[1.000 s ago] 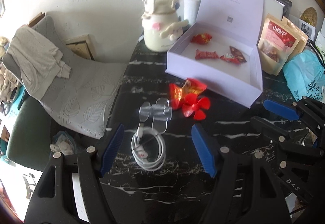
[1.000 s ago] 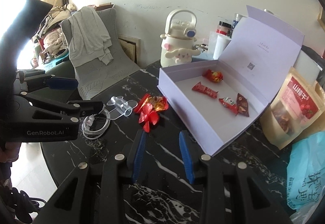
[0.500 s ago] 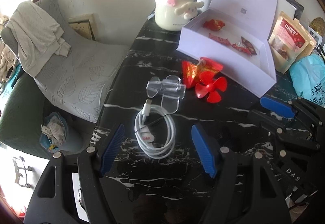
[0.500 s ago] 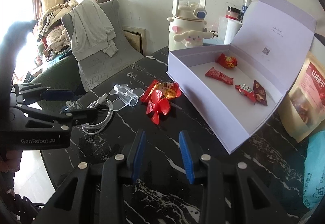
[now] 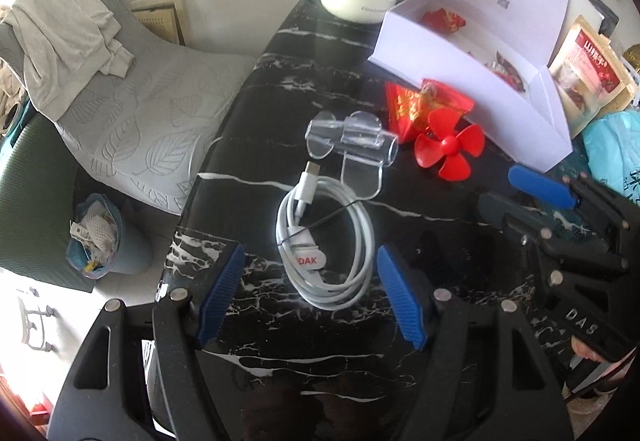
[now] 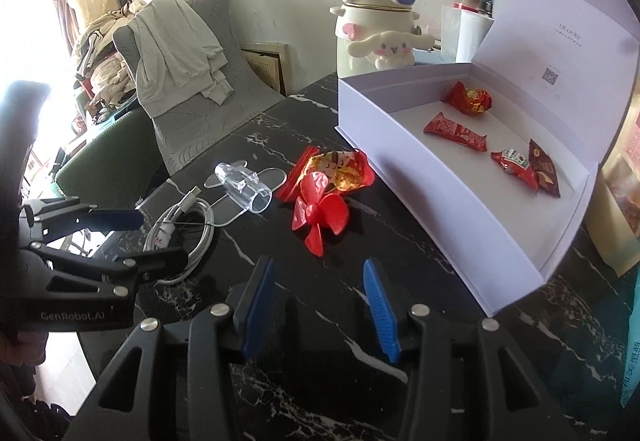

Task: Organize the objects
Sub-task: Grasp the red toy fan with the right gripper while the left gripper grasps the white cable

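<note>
Readable lettering on the grippers, cable tag and box

The left gripper [image 6: 120,241] body at 9 o'clock in the right wrist view reads "GenRobot.AI"; the right gripper [image 5: 532,197] body at 4 o'clock in the left wrist view reads "DAS"; the white cable [image 5: 326,237] tag shows red "DAK"; the box lid [image 6: 560,41] carries a QR code and small, unclear lettering

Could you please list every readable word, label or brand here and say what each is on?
"GenRobot.AI": side of the left claw.
"DAS": body of the right claw.
"DAK", start hidden: tag on the white charging cable.
"ULucky": lid of the white gift box, above a QR code.
Snack bag and wrapper print: too blurred.
</note>
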A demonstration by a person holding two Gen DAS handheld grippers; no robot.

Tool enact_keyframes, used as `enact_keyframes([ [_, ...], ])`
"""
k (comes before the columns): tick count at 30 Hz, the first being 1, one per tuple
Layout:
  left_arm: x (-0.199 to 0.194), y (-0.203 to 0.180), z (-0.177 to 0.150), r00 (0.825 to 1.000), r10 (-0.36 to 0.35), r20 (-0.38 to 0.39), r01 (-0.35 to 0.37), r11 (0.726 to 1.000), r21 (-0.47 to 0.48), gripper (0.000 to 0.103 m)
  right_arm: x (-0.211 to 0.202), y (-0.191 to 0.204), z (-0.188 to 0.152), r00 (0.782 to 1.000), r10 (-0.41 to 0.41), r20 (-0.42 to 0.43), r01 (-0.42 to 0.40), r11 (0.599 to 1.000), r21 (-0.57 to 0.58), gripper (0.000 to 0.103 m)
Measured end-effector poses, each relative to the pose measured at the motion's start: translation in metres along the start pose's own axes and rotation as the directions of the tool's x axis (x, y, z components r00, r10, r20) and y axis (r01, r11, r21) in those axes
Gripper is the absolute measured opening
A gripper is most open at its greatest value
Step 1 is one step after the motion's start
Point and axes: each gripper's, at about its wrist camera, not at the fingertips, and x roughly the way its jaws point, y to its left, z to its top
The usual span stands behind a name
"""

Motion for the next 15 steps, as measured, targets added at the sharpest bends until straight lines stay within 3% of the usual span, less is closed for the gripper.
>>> enact_keyframes([
  [8, 0.007, -0.004, 0.001, 1.000, -0.006, -0.015, 0.006, 1.000, 0.011, 0.070, 0.019, -0.009, 0.015, 1.000, 0.014, -0.007, -0.014, 1.000, 0.017, 0.048],
  [15, 0.013, -0.008, 0.004, 0.999, 0.044, 0.006, -0.045, 0.997, 0.058, 0.077, 0.035, -0.010, 0.023, 1.000, 0.024, -0.020, -0.023, 1.000, 0.007, 0.048],
])
